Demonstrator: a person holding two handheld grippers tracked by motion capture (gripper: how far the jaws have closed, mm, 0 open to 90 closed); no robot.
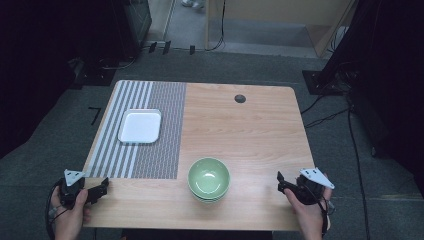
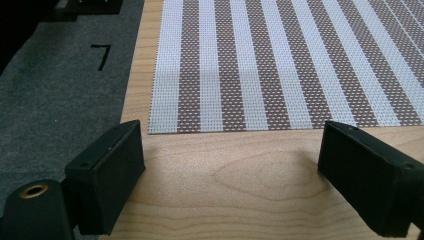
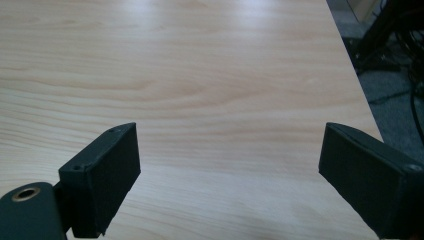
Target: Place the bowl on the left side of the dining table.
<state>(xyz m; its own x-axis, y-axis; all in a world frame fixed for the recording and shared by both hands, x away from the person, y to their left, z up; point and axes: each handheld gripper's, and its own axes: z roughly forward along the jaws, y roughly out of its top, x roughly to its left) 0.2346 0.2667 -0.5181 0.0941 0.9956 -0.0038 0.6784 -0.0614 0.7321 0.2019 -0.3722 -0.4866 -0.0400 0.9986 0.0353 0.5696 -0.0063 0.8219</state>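
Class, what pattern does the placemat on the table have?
Brown and white stripes on the placemat, clearest in the left gripper view.

I am seeing a pale green bowl [image 1: 209, 178], a white tray [image 1: 140, 126], a brown-and-white striped mat [image 2: 280, 60], and a light wood-grained worktop [image 1: 250, 125].

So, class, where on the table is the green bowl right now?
In the high view the green bowl sits near the table's front edge, roughly midway between both grippers, just right of the striped placemat's near corner.
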